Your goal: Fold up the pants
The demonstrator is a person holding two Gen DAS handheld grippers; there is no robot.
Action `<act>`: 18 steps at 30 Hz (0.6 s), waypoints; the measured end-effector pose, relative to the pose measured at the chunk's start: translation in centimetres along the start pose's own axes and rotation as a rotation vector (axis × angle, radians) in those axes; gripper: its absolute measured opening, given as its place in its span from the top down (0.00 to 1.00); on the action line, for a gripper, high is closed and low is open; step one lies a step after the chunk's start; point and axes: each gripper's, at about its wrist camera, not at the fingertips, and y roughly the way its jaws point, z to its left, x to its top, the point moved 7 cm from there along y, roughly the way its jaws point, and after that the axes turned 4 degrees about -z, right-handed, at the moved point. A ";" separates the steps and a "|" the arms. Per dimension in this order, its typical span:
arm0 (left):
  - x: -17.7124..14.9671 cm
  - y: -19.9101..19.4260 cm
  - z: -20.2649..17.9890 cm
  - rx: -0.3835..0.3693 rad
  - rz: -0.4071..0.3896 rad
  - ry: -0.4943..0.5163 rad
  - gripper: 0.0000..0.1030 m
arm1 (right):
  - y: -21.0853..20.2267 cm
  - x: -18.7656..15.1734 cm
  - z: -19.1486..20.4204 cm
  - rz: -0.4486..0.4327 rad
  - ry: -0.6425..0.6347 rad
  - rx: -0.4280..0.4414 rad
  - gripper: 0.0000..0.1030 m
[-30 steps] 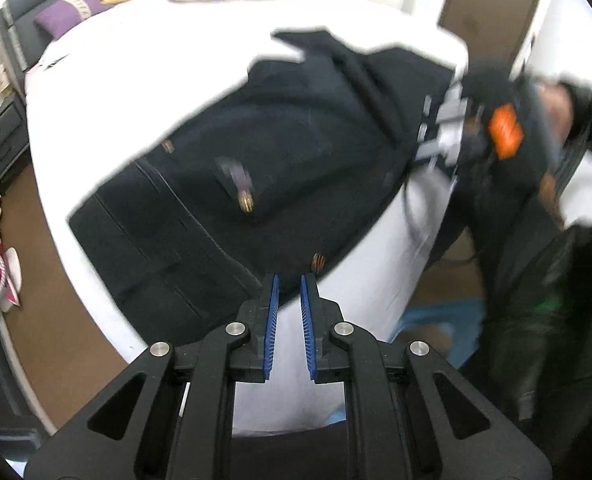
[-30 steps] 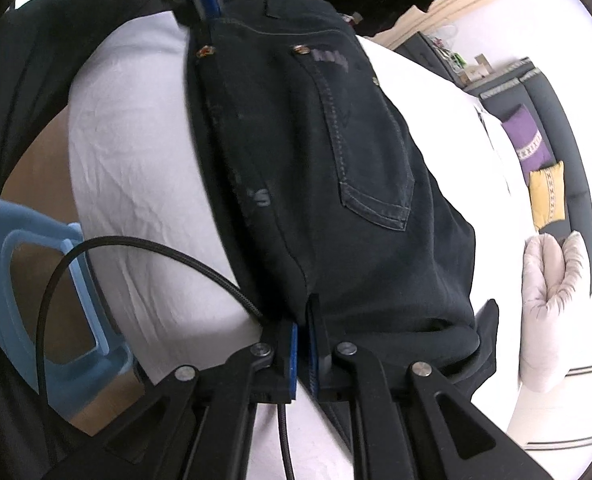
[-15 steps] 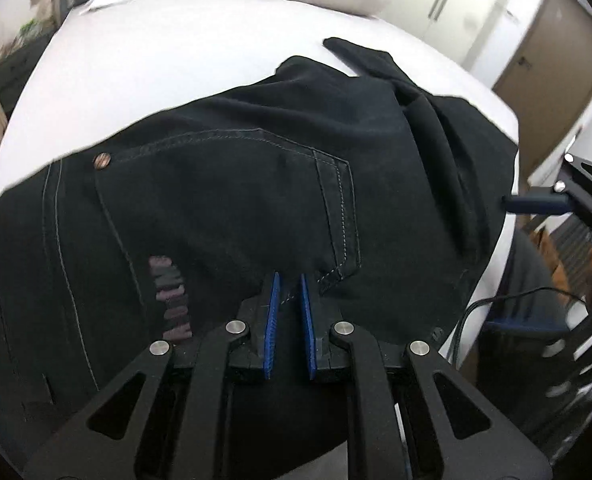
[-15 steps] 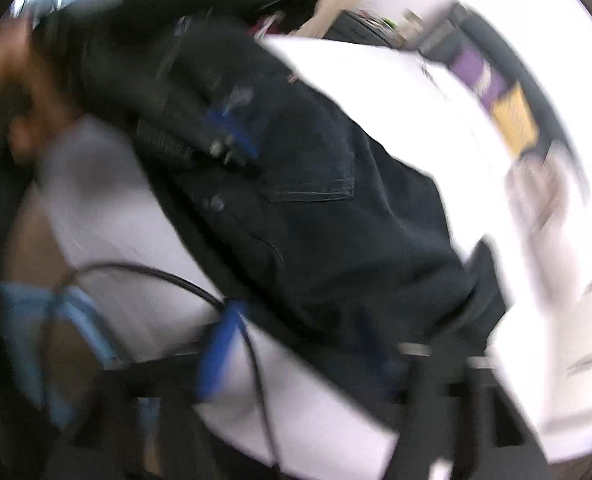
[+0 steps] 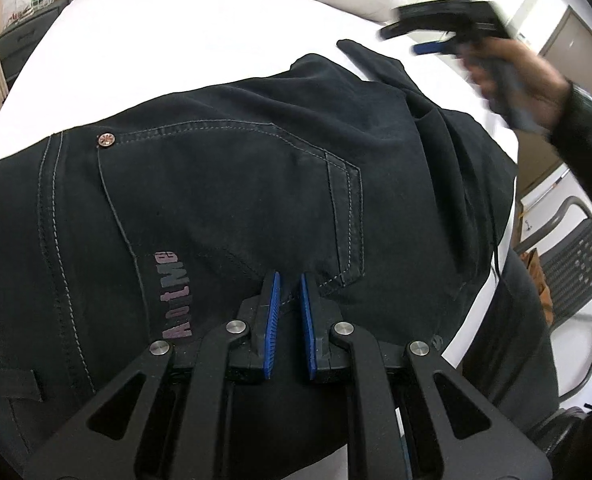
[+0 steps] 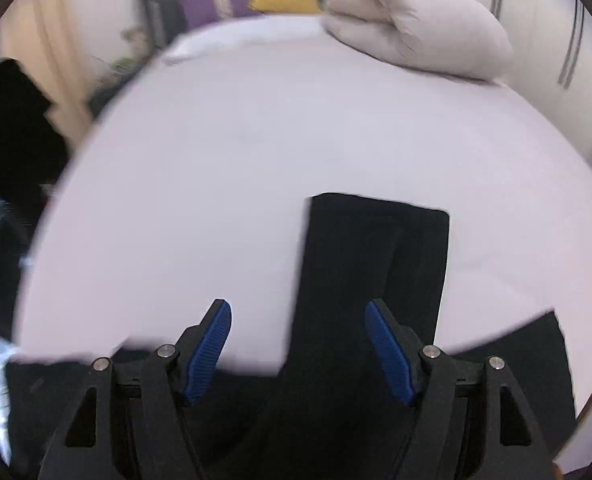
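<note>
- The black pants [image 5: 231, 184] are lying seat-up across the white bed [image 5: 199, 40], one leg end [image 6: 376, 248] trailing out flat toward the far side.
- The left gripper [image 5: 287, 284] is pressing its nearly closed blue pads into the denim by the back pocket [image 5: 279, 184]; whether a fold of cloth is pinched between them I cannot tell.
- The right gripper [image 6: 298, 320] is hovering wide open and empty over that leg — it probably should drop onto the hem, taking both layers.
- The fabric is looking heavy and matte, with pale topstitching, a copper rivet [image 5: 105, 140] and a faded printed logo [image 5: 173, 296].
- A soft, puffy folded duvet [image 6: 412, 28] is sitting well apart.
</note>
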 end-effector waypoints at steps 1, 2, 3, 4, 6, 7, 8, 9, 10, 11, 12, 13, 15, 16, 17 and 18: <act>0.0 0.0 0.1 -0.005 0.002 -0.005 0.90 | 1.8 0.3 -0.2 0.028 0.011 -0.027 0.36; 0.0 0.0 0.2 -0.011 0.004 -0.013 0.90 | 3.6 0.3 -0.5 0.063 0.019 -0.069 0.36; 0.0 0.0 0.3 -0.015 0.005 -0.018 0.90 | 5.4 0.2 -1.2 0.105 0.034 -0.101 0.36; 0.0 0.1 0.3 -0.018 0.005 -0.022 0.90 | 6.7 -0.2 -1.6 0.140 0.050 -0.103 0.38; 0.2 0.1 0.5 -0.023 0.007 -0.025 0.90 | 7.3 -0.1 -1.3 0.111 0.036 -0.098 0.42; 0.3 0.2 0.6 -0.024 0.009 -0.027 0.90 | 7.1 0.0 -1.0 0.096 0.013 -0.092 0.60; 0.3 0.1 0.6 -0.024 0.009 -0.026 0.90 | 6.8 0.0 -0.8 0.088 -0.008 -0.089 0.70; 0.2 0.2 0.7 -0.023 0.009 -0.024 0.90 | 6.5 0.0 -0.8 0.079 -0.015 -0.089 0.88; 0.3 0.2 0.8 -0.021 0.009 -0.022 0.90 | 6.0 0.0 -1.0 0.062 -0.014 -0.088 0.93; 0.3 0.2 0.8 -0.017 0.008 -0.021 0.90 | 5.3 0.1 -1.4 0.045 0.000 -0.078 0.94; 0.3 0.2 0.8 -0.014 0.008 -0.019 0.90 | 4.4 0.2 -2.3 0.021 0.030 -0.064 0.95; 0.2 0.1 0.9 -0.012 0.008 -0.019 0.90 | 3.4 0.3 -2.9 -0.003 0.055 -0.050 0.95; 0.3 0.2 0.7 -0.006 0.010 -0.014 0.90 | -0.2 0.4 -5.3 -0.085 0.149 0.007 0.95; 0.5 0.3 0.5 -0.002 0.011 -0.012 0.90 | -2.5 0.1 -7.2 -0.133 0.218 0.038 0.95; 0.6 0.4 0.3 0.004 0.012 -0.008 0.90 | -4.6 -0.5 -9.4 -0.177 0.286 0.063 0.95; 0.7 0.5 0.0 0.009 0.012 -0.006 0.90 | -6.6 -1.5 -11.7 -0.220 0.356 0.085 0.95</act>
